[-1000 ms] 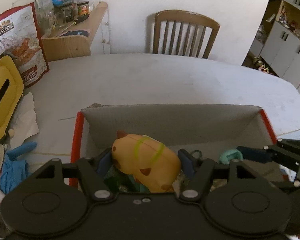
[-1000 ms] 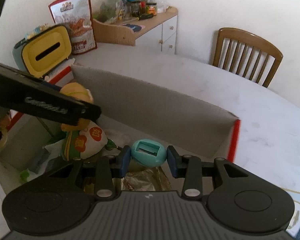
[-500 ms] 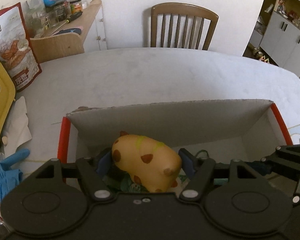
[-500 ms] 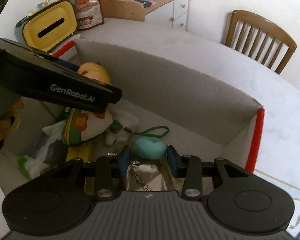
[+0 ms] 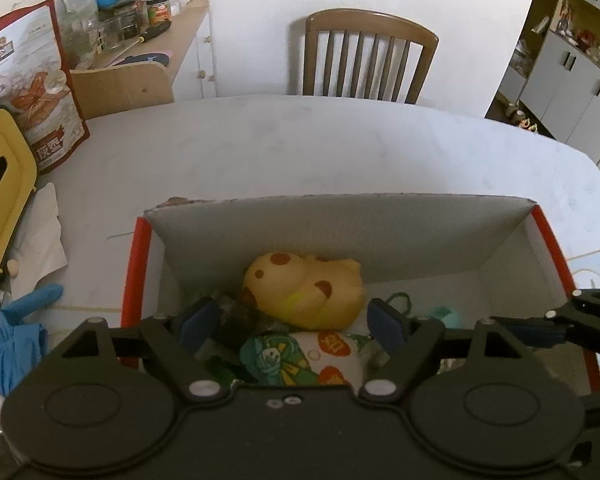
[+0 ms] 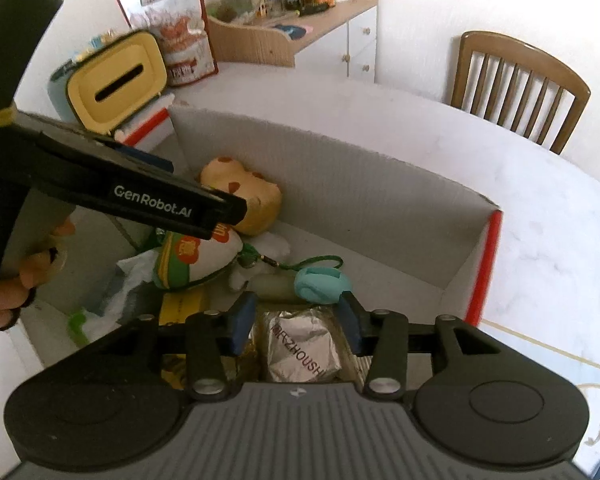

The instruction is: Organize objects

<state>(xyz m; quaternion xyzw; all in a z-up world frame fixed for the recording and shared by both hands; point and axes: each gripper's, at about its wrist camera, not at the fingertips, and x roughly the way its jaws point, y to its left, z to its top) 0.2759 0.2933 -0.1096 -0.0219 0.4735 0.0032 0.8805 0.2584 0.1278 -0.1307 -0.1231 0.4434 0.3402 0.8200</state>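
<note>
A white table point(image 5: 300, 152) fills the upper frame, bearing a cardboard box point(image 5: 340, 232). The left gripper point(image 5: 294, 324) gapes wide above the yellow plush point(image 5: 304, 288); the right gripper point(image 6: 294, 318) gapes wide, empty.

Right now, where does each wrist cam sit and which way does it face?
Left wrist: on the left gripper, looking along open fingers into the red-edged cardboard box at the yellow spotted plush toy; right gripper's tip enters at right.
Right wrist: on the right gripper, open, over the teal egg-shaped item; left gripper and the hand holding it cross at left.
Shared: box, plush, wooden slat-back chair.
</note>
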